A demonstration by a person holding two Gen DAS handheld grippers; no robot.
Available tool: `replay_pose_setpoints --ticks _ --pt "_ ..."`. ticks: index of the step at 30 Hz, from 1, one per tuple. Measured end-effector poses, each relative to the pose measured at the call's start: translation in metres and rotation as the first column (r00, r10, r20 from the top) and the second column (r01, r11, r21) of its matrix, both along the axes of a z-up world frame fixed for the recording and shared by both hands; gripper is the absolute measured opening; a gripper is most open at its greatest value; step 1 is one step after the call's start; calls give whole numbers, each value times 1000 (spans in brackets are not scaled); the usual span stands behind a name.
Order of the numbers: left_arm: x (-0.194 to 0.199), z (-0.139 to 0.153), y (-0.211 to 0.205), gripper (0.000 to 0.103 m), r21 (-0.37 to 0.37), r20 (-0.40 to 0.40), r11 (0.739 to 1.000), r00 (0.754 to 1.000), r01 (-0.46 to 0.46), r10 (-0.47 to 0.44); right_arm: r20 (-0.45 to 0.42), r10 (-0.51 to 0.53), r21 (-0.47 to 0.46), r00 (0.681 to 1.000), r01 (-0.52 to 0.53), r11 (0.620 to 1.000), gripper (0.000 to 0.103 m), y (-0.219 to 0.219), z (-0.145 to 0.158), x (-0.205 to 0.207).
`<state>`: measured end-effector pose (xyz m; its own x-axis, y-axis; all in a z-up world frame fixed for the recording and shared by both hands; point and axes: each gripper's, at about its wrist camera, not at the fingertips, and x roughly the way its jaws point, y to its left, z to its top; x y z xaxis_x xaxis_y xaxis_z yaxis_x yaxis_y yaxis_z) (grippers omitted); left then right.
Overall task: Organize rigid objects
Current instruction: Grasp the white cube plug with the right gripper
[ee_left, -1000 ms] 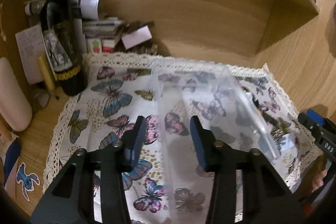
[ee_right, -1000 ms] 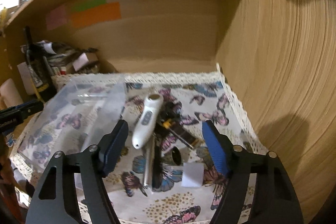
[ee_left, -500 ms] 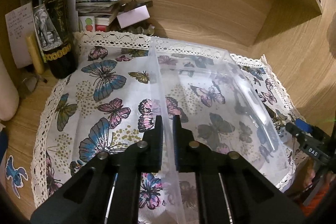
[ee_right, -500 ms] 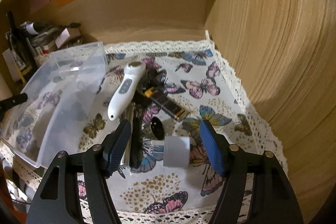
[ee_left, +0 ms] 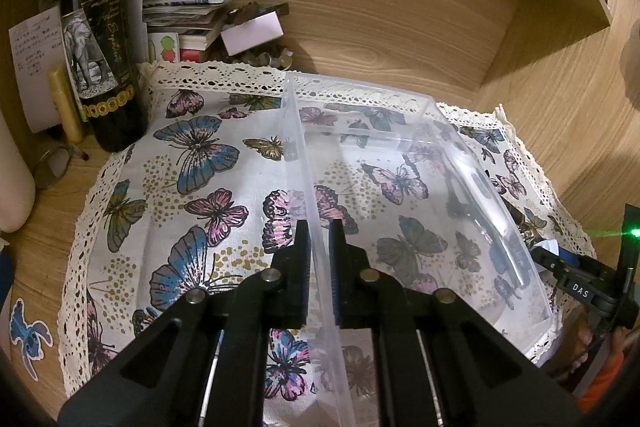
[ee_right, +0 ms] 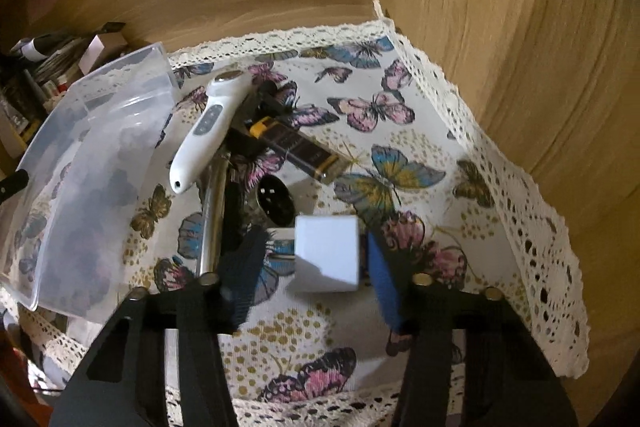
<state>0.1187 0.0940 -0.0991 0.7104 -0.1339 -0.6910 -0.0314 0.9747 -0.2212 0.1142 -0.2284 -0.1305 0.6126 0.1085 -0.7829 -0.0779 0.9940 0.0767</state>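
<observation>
my left gripper (ee_left: 319, 227) is pinched narrow on the near left wall of the clear plastic bin (ee_left: 404, 183), one finger inside and one outside; the wall's lower end runs out of the bottom of the left view, so i can't see its near corner. through the bin's far wall the things beyond are only dark smears. my right gripper (ee_right: 316, 259) stands wide around a small white cube (ee_right: 326, 253); the blue pad on the right is just beside it, the left pad is blurred, and i cannot tell whether either touches. behind the cube lie a round black perforated piece (ee_right: 275, 195), a dark box with yellow ends (ee_right: 297, 150), and a white handheld device (ee_right: 208, 133) leaning over a chrome rod (ee_right: 210, 223) whose lower end is hidden behind my left finger; what the dark shapes under the device are i can't make out. the butterfly cloth (ee_right: 400, 115) has bare room to the right of the cube up to its lace edge and the wooden side wall (ee_right: 520, 47). in the left view, a wine bottle (ee_left: 102, 63) stands at the cloth's far left corner.
</observation>
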Motion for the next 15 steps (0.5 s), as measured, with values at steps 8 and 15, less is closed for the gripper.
replay_pose_setpoints --ticks 8,15 --pt "0 0 -1 9 5 3 1000 1000 0 0 64 19 -24 998 -17 1000 43 7 18 -5" --pt "-1 0 -1 9 6 3 1000 1000 -1 1 174 104 -35 979 -99 994 43 32 56 6"
